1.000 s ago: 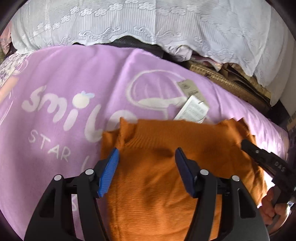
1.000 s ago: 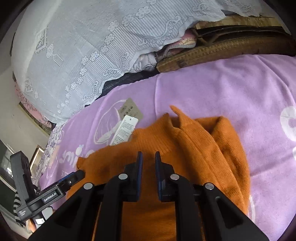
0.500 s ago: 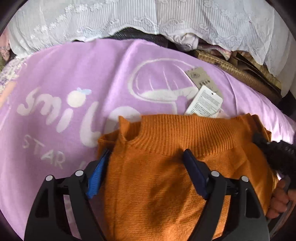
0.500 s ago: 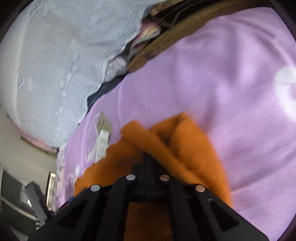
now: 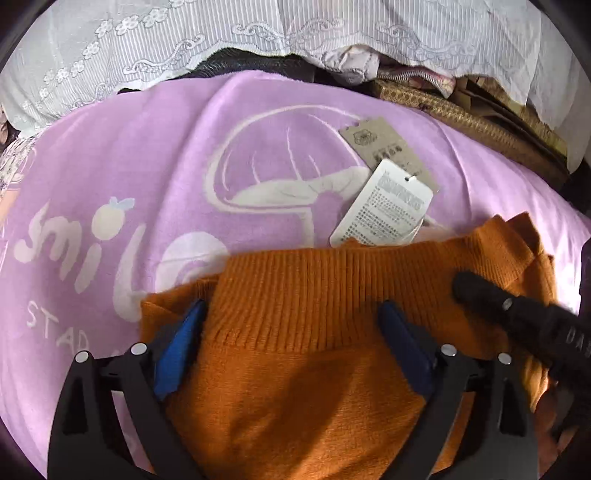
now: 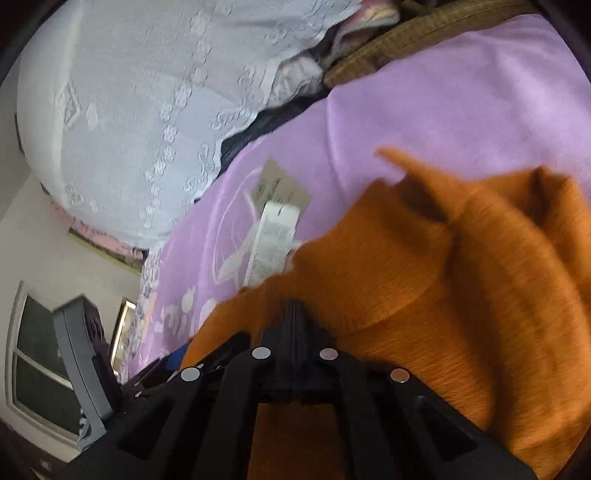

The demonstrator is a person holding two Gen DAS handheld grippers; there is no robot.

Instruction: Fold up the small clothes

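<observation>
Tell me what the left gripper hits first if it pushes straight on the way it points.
Most likely the orange sweater: the left gripper, jaws opening, already straddles its ribbed band with knit directly ahead. Beyond lie the paper tags on the purple blanket, though depth is unclear.

A: How is the left wrist view lit?
B: Brightly and evenly. A soft shadow darkens the lower middle of the orange sweater (image 5: 314, 332), and the lace cloth (image 5: 295, 29) at the top is nearly washed out. Detail is crisp.

A: And the right wrist view?
B: Motion blur smears the knit and the paper tags (image 6: 275, 236). Daylight enters by a window (image 6: 33, 373) at lower left.

A: The edges?
B: Fisheye curvature bends both views, with dark vignetted corners.
</observation>
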